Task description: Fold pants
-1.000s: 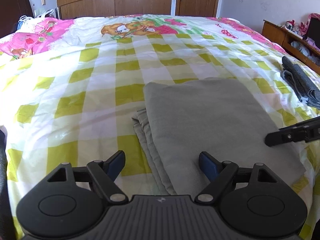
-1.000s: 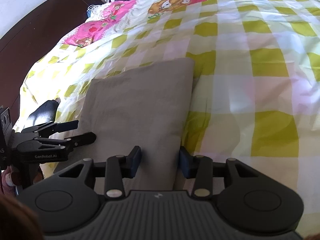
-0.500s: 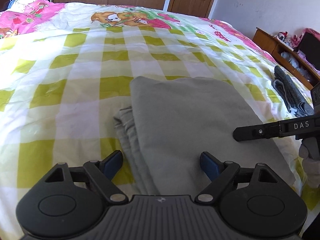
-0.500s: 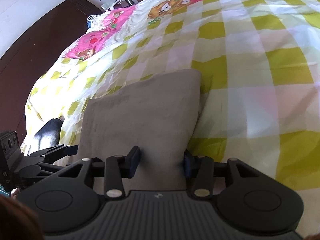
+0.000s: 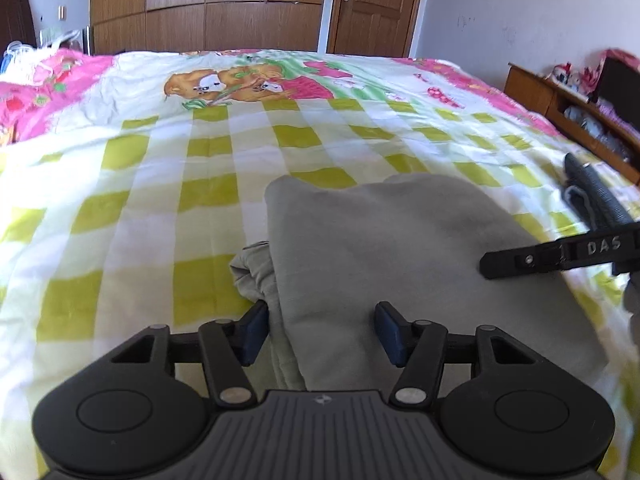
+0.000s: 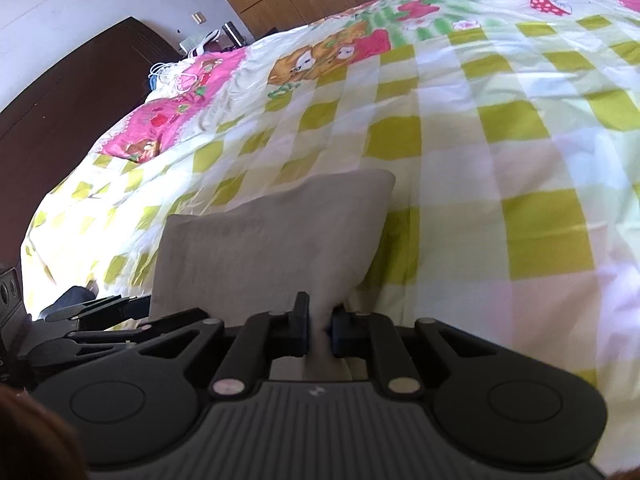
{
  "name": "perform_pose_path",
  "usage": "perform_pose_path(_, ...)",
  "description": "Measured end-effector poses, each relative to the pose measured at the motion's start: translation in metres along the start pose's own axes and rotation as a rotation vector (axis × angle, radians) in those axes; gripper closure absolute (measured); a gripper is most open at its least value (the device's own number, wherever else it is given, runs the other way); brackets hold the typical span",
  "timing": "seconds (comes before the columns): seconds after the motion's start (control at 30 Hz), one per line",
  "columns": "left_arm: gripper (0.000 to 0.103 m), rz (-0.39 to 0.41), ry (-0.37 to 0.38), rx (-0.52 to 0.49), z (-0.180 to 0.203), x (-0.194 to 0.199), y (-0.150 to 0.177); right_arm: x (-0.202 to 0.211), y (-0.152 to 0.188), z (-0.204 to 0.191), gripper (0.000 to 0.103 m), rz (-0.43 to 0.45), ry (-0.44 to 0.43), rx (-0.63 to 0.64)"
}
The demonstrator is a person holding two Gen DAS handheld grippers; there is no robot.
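Observation:
The grey pants (image 5: 400, 248) lie folded into a thick pad on the checked bed cover (image 5: 160, 208). My left gripper (image 5: 318, 334) is open, its blue pads on either side of the pants' near left edge, where loose layers stick out. My right gripper (image 6: 319, 330) is shut on the near right edge of the pants (image 6: 272, 248) and lifts it, so the cloth rises in a slope. The right gripper also shows at the right of the left wrist view (image 5: 560, 258). The left gripper shows at the lower left of the right wrist view (image 6: 100, 312).
A dark folded garment (image 5: 592, 196) lies at the bed's right edge. A wooden side cabinet (image 5: 560, 108) stands to the right, a wardrobe and door (image 5: 372, 4) behind the bed, a dark headboard (image 6: 60, 120) to the left.
My right gripper has closed on the pants' edge and raised it. My left gripper's jaws have narrowed around the near left edge but still stand apart.

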State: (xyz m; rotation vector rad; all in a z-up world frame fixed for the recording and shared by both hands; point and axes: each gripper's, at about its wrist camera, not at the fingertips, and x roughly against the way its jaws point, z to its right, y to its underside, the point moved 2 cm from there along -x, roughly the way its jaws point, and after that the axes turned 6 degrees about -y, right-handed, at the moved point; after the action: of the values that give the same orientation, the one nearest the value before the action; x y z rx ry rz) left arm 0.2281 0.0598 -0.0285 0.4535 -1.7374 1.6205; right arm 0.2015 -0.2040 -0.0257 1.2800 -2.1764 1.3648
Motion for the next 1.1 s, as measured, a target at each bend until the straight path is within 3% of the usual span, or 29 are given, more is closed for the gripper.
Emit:
perform_pose_path(0.13,0.030,-0.003,-0.018,0.004,-0.002,0.002,0.001,-0.006,-0.001,0.000,0.080,-0.018,0.058,0.040)
perform_pose_path(0.3,0.030,0.025,-0.082,0.007,-0.011,0.034,0.011,0.032,0.014,-0.016,0.078,0.068,0.144,0.156)
perform_pose_path(0.4,0.029,0.063,-0.079,0.015,-0.009,0.054,0.013,0.046,0.028,-0.031,0.078,0.075,0.104,0.197)
perform_pose_path(0.5,0.029,0.056,-0.078,-0.026,0.001,0.062,0.022,0.047,0.046,-0.049,0.079,0.025,0.055,0.223)
perform_pose_path(0.6,0.028,-0.004,-0.132,-0.120,0.010,0.055,0.037,0.045,0.066,-0.056,0.079,-0.020,0.030,0.219)
perform_pose_path(0.7,0.023,-0.032,-0.165,-0.131,0.009,0.053,0.042,0.032,0.082,-0.055,0.081,-0.083,0.060,0.216)
perform_pose_path(0.9,0.023,0.088,-0.183,-0.123,0.011,0.076,0.003,0.046,0.065,-0.071,0.079,-0.009,0.021,0.262)
perform_pose_path(1.1,0.023,0.128,-0.259,-0.073,0.000,0.022,-0.049,0.010,0.056,-0.090,0.079,-0.030,-0.048,0.293)
